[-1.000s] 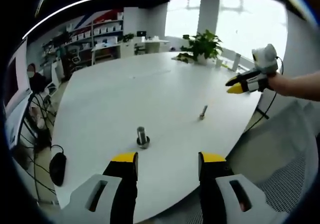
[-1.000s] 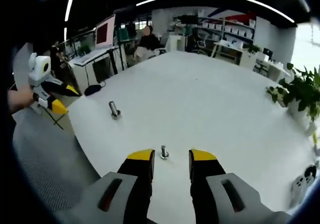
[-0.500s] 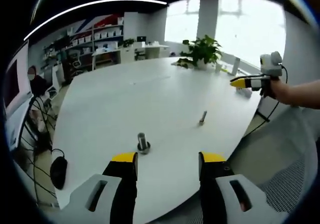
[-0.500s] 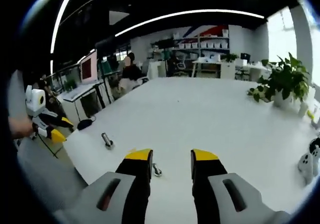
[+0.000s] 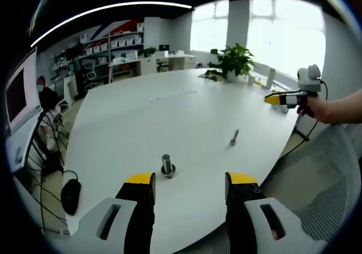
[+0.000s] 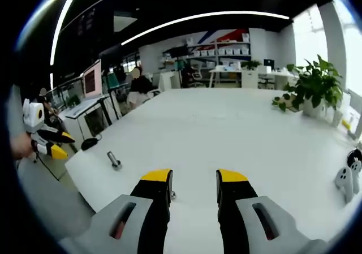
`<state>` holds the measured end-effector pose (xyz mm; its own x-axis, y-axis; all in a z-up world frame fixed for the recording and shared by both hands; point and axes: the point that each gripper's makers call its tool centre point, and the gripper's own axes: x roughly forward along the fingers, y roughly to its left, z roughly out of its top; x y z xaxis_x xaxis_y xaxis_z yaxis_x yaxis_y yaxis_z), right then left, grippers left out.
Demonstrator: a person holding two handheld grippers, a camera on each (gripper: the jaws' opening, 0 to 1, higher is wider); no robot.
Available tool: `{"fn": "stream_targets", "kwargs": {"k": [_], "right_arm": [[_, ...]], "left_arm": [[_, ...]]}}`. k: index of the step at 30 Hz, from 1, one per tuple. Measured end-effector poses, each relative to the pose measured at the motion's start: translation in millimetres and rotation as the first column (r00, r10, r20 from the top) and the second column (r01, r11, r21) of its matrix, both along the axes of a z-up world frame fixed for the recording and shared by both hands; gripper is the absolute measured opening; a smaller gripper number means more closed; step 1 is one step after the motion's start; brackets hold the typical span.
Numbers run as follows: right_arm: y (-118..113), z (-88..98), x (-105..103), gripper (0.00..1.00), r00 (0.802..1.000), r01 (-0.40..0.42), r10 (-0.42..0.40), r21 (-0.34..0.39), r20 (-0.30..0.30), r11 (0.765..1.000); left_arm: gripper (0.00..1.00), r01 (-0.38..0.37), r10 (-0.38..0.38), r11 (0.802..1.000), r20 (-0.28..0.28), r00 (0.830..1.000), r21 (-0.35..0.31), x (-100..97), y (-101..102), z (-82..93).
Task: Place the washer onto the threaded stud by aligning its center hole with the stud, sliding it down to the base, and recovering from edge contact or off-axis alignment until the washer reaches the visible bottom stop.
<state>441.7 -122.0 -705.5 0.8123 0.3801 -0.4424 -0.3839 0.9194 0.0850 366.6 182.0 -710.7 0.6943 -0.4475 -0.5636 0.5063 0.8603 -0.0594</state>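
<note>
1. Left gripper [image 5: 189, 180] hovers over the near edge of the white table [image 5: 147, 118], jaws apart, holding nothing.
2. Right gripper [image 6: 192, 177] is likewise spread and empty.
3. Threaded stud [image 5: 167, 165] stands upright on its base just beyond the left jaws.
4. Small bolt-like piece [image 5: 234, 136] stands well apart, to the stud's right.

Hidden and unclear parts

In the right gripper view, the small upright metal stud [image 6: 172, 195] on the white table is mostly hidden behind the right gripper's [image 6: 193, 179] black yellow-tipped jaw; whether a washer sits on it is too small to tell.
</note>
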Motion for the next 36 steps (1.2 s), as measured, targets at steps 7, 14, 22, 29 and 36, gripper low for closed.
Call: {"fn": "stream_targets", "kwargs": {"k": [7,14,22,29,36], "right_arm": [[6.4,-7.8,-3.7,0.33,0.999,-0.053,0.053,-0.048,-0.01,0.997],[20.4,-8.2,-9.0,0.33,0.994,-0.11,0.11,-0.094,-0.008,0.989],[15.8,-10.4,-8.7,0.33,0.995,-0.099,0.098,-0.084,-0.013,0.992],[12.4,-19.3,-10.3,0.34,0.996,-0.083,0.078,-0.095,-0.048,0.992],[20.1,-29.6,-14.6,0.35,0.989,-0.135,0.125,-0.153,-0.076,0.979]], "left_arm": [[0.48,-0.037,0.037,0.999,0.01,0.999,-0.027,1.5,5.6,3.5],[0.48,-0.046,0.047,0.998,0.01,0.999,-0.031,2.2,7.4,3.2],[0.49,-0.062,0.062,0.997,0.01,0.998,-0.045,4.1,9.1,3.9],[0.48,-0.085,0.088,0.995,0.039,0.995,-0.053,6.6,14.5,10.6],[0.48,-0.091,0.093,0.994,0.039,0.995,-0.052,9.9,15.2,8.1]]}}
